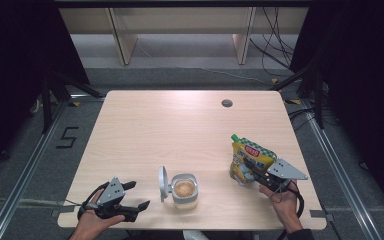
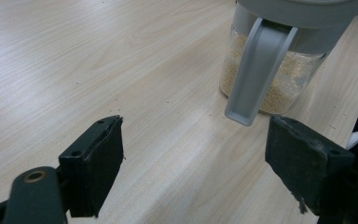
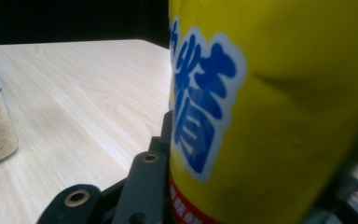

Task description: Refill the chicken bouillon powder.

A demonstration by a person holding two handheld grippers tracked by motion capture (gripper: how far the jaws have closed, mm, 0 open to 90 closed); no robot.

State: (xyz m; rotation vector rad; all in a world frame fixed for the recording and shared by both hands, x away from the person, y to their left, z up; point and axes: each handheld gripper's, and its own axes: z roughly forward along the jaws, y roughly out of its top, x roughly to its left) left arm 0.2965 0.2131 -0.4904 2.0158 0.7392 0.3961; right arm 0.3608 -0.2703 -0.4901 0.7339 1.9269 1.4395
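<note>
Two hand-held grippers work from above: the right hand-held gripper [image 1: 250, 171] clamps the yellow pouch [image 1: 250, 156] at the surface's [image 1: 180, 125] right, so I keep it upright nearing the open jar [image 1: 185, 190]. Left gripper view: jaws wide, empty, jar [image 2: 279, 70] just ahead. Right gripper view: pouch [image 3: 279, 107] pinched firmly.

Even light from above falls on the table [image 1: 180, 130], which looks bright and pale, while the room past its left and right edges sinks into near black. Shadows are soft and short, as under the jar [image 1: 184, 191] near the front edge. In the right gripper view the yellow pouch [image 3: 279, 107] is close, blurred and dim along its right side.
</note>
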